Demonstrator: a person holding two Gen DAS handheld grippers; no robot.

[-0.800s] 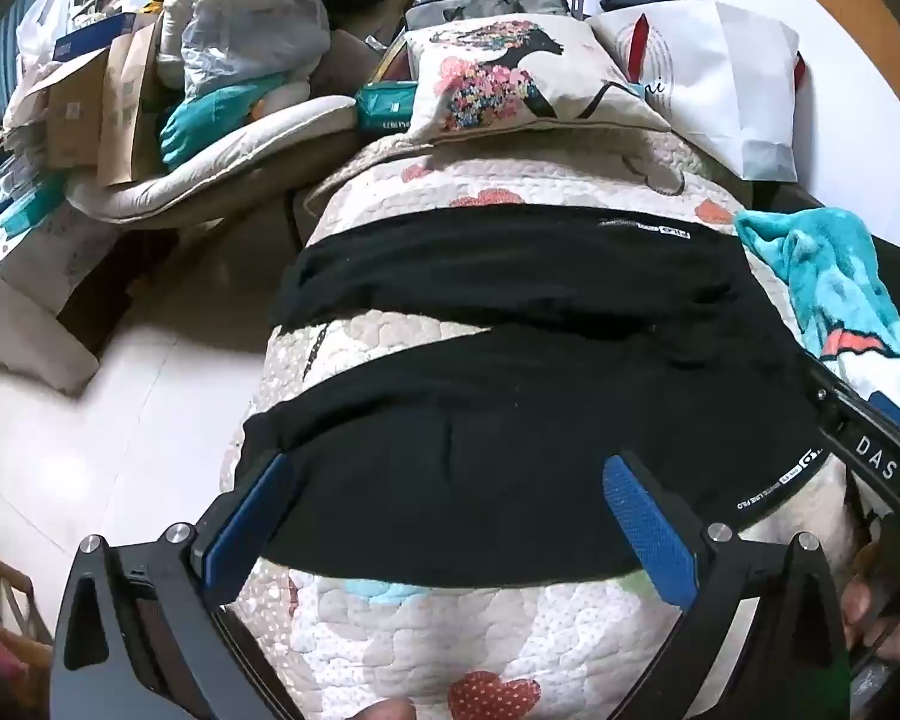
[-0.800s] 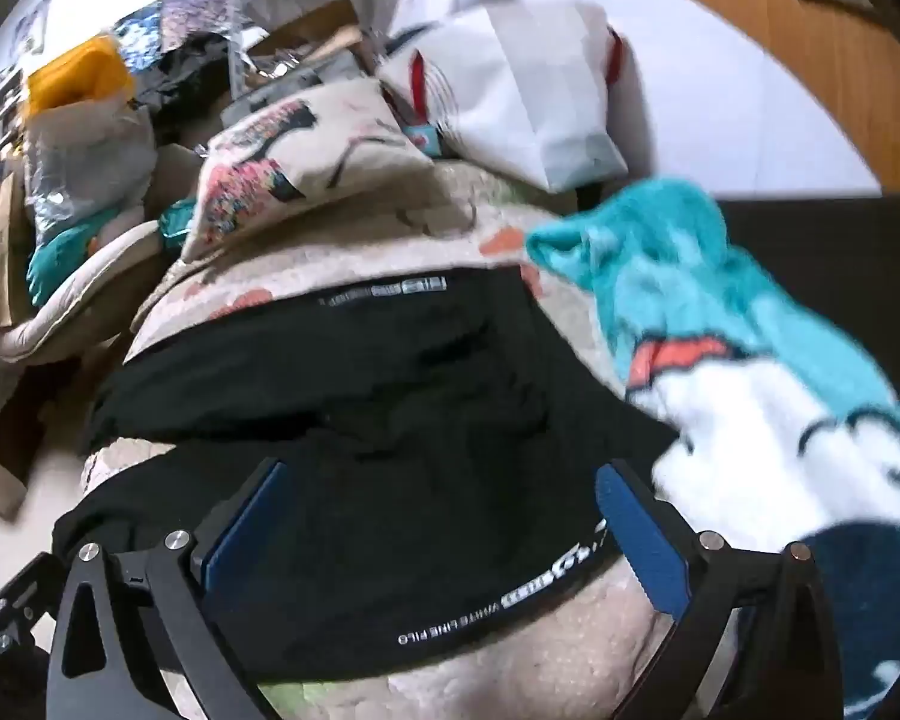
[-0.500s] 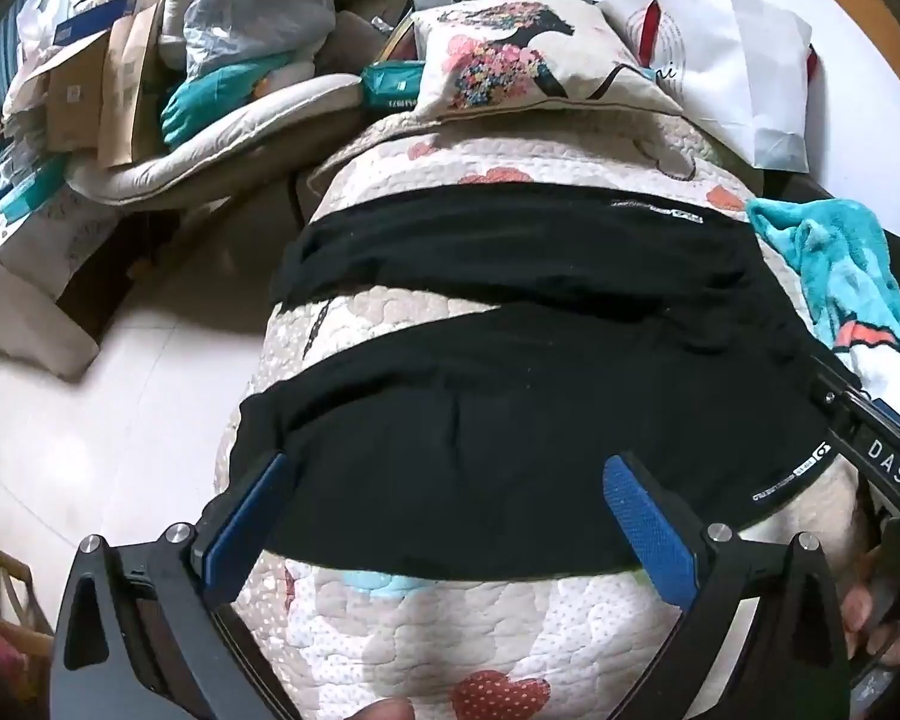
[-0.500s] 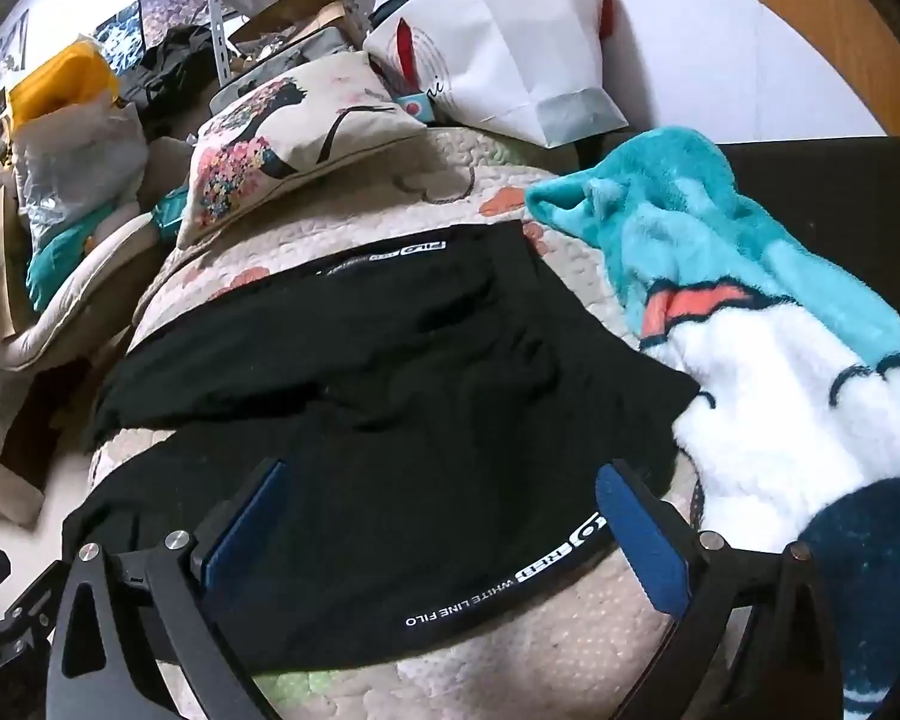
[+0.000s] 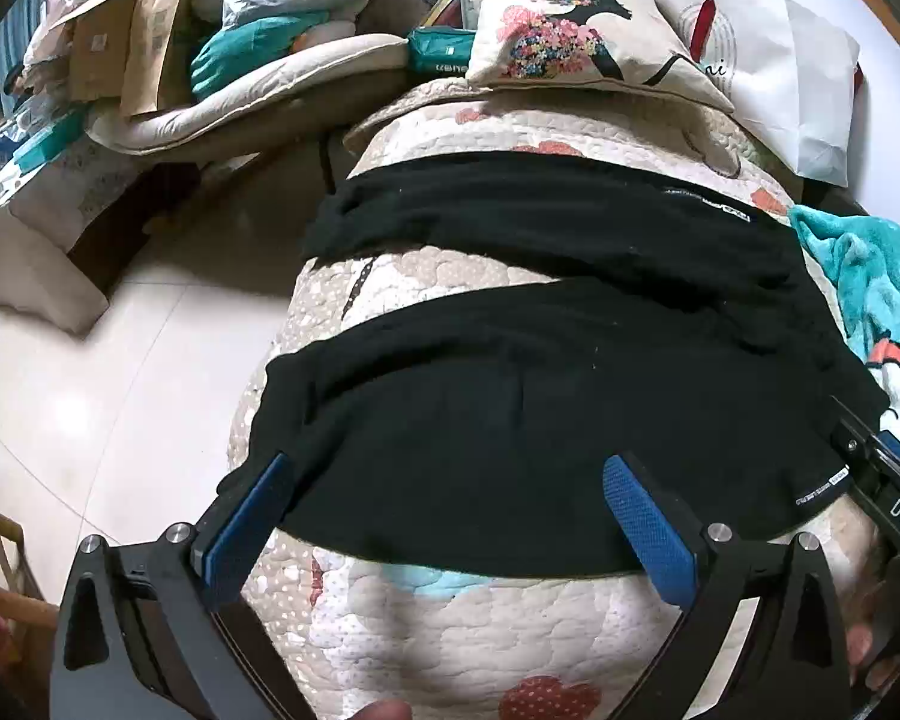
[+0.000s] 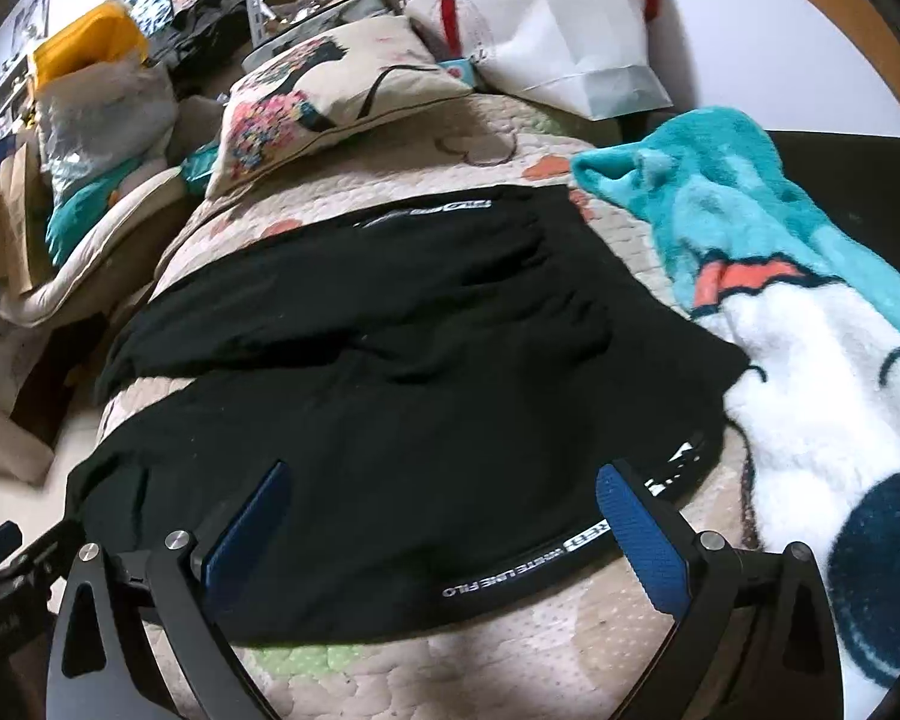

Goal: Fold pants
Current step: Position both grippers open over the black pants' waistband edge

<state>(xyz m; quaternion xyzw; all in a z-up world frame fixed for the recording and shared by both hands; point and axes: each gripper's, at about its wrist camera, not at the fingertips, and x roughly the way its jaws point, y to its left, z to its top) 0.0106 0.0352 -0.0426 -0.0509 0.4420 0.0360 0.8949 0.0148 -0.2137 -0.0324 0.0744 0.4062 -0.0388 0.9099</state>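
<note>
The black pants (image 5: 540, 420) lie spread on the bed (image 5: 480, 630), not folded yet; both hand-held grippers (image 5: 450, 516) (image 6: 450, 522) are wide open, holding nothing.

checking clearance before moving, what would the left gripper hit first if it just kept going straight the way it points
Most likely the black pants: the open left gripper points at the near leg spread on the quilt. Depth is unclear, so it may still be hovering slightly above the fabric.

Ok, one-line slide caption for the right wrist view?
Open right gripper poised over the near leg of black pants spread on a quilted bed, teal blanket alongside.
</note>
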